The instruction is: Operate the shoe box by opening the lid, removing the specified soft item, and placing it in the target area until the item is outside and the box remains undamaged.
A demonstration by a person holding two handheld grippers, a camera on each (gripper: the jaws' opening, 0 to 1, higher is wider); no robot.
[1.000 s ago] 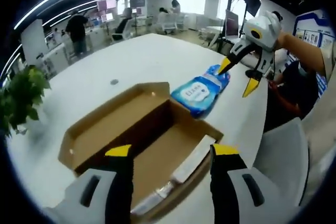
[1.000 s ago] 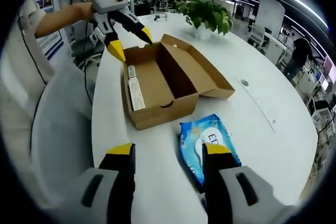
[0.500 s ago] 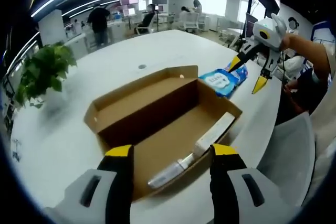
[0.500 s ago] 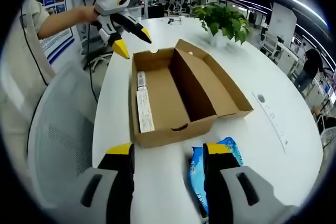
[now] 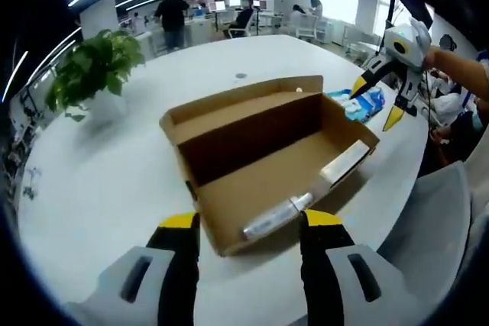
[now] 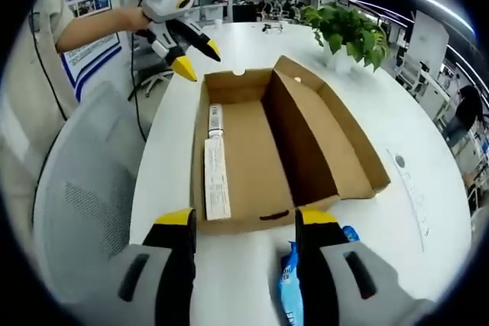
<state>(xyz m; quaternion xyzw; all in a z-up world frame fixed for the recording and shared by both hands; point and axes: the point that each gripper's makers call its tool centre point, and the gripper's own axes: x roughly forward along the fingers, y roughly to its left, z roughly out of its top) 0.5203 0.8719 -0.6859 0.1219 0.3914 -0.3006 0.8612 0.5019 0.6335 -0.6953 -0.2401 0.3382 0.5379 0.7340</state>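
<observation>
The brown cardboard shoe box (image 5: 267,166) (image 6: 260,150) stands open on the white table, its lid (image 5: 229,108) (image 6: 336,143) folded back along one long side. A white label strip and a small tube (image 6: 216,173) (image 5: 279,217) lie inside against the other long wall. The blue soft wipes pack (image 5: 359,103) (image 6: 290,292) lies on the table outside one short end of the box. My right gripper (image 6: 246,217) (image 5: 377,102) hovers open over the pack, touching nothing. At the opposite short end, my left gripper (image 5: 248,221) (image 6: 197,59) is open and holds nothing.
A potted plant (image 5: 95,62) (image 6: 348,28) stands on the table beyond the lid. A white mesh chair (image 6: 76,211) (image 5: 435,227) sits at the table's edge beside the box. A round grommet (image 5: 241,75) is set in the tabletop. People stand at desks far off.
Both cameras have shifted. The box now looks nearer in the right gripper view, with the pack down between that gripper's jaws. Box and pack lie where they were; both grippers stay open.
</observation>
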